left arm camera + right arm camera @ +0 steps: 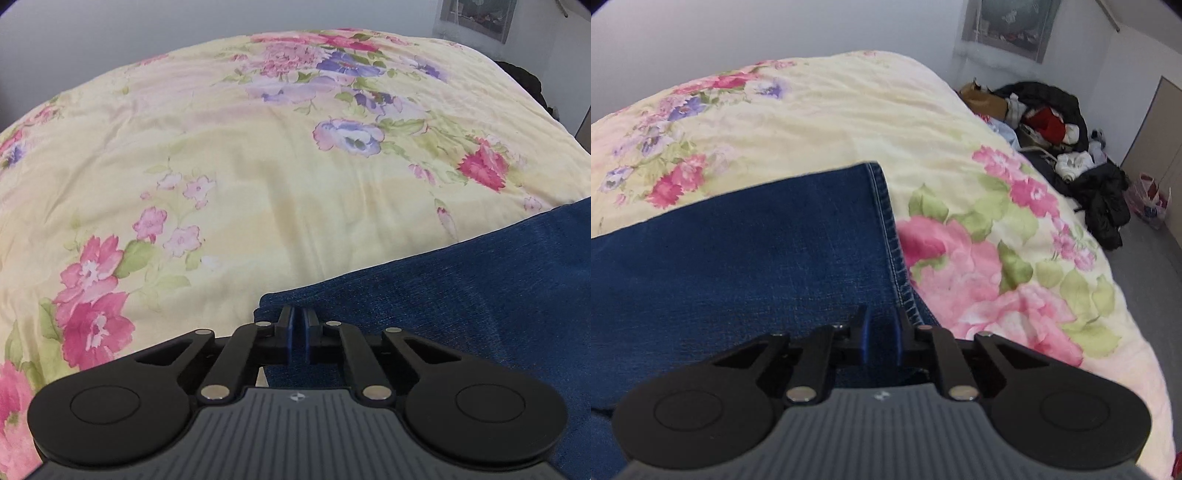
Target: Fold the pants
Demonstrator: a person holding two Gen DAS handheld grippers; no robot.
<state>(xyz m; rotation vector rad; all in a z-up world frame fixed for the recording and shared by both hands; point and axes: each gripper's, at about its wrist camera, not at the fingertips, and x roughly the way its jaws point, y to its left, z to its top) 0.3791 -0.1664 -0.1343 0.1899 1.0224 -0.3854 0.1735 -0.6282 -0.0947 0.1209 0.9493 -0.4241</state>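
We see dark blue denim pants [461,295] lying flat on a bed with a yellow floral bedspread [258,166]. In the left wrist view the pants fill the lower right of the frame, their edge running diagonally from the right border down to a corner at lower centre. The left gripper [296,317] sits right at that corner, jaws clenched nearly together, blue pads almost touching, and the denim corner lies at and under the tips; we read it as pinching the fabric edge, though the cloth between the pads is hard to make out. In the right wrist view the pants [738,258] cover the left and centre of the frame, with a stitched seam edge running from upper centre down toward the jaws. The right gripper [881,325] has its jaws a bit apart with denim showing in the gap, close beside the seam; we cannot tell if they are gripping the cloth or just resting over it. A pile of dark clothes [1071,147] lies on the floor at upper right of that frame, well apart from the pants, next to a pink bag [1150,201].
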